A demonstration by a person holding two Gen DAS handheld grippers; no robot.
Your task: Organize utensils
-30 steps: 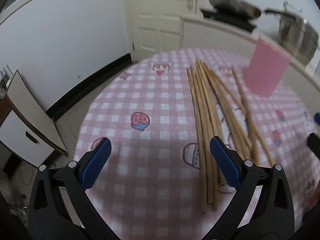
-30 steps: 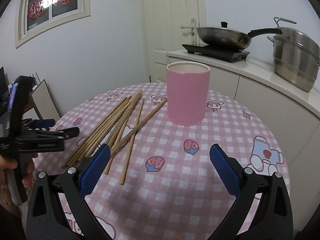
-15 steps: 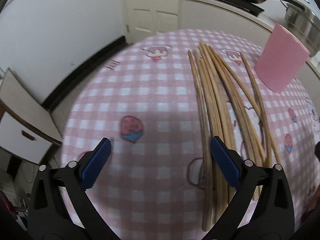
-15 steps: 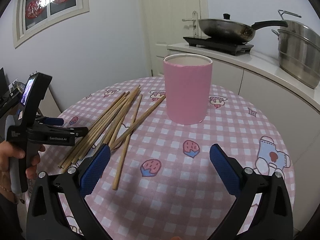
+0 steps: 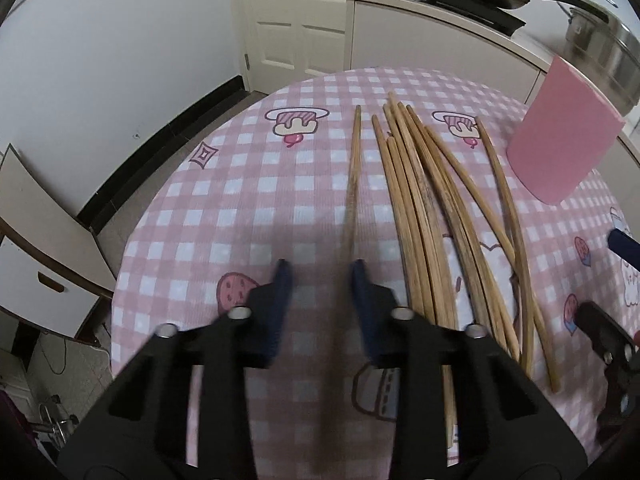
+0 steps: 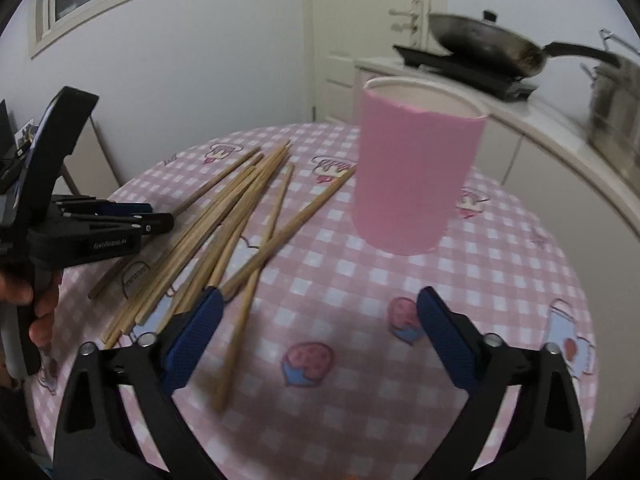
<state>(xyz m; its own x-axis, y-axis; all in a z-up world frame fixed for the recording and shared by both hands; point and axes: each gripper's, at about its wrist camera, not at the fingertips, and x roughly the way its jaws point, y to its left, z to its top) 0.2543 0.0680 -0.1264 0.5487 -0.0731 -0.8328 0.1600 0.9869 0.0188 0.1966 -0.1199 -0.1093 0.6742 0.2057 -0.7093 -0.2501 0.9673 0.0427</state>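
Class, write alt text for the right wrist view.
A tall pink cup stands on a pink checked tablecloth, with loose wooden chopsticks scattered left of it. The right gripper is open in front; the left gripper reaches toward the chopsticks.

Both wrist views close, angled down over table (image 5: 248, 184); shared: chopsticks (image 5: 420, 208), pink cup (image 6: 416, 176).

Soft even indoor light, fisheye-bent edges, motion blur on jaws

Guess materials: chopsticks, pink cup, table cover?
Chopsticks: likely bamboo, unfinished matte tan with darker streaks. Pink cup: unclear, perhaps paperboard or plastic; matte pink wall, pale inside, thin rim. Table cover: probably printed cloth or vinyl; pink gingham with cartoon motifs.
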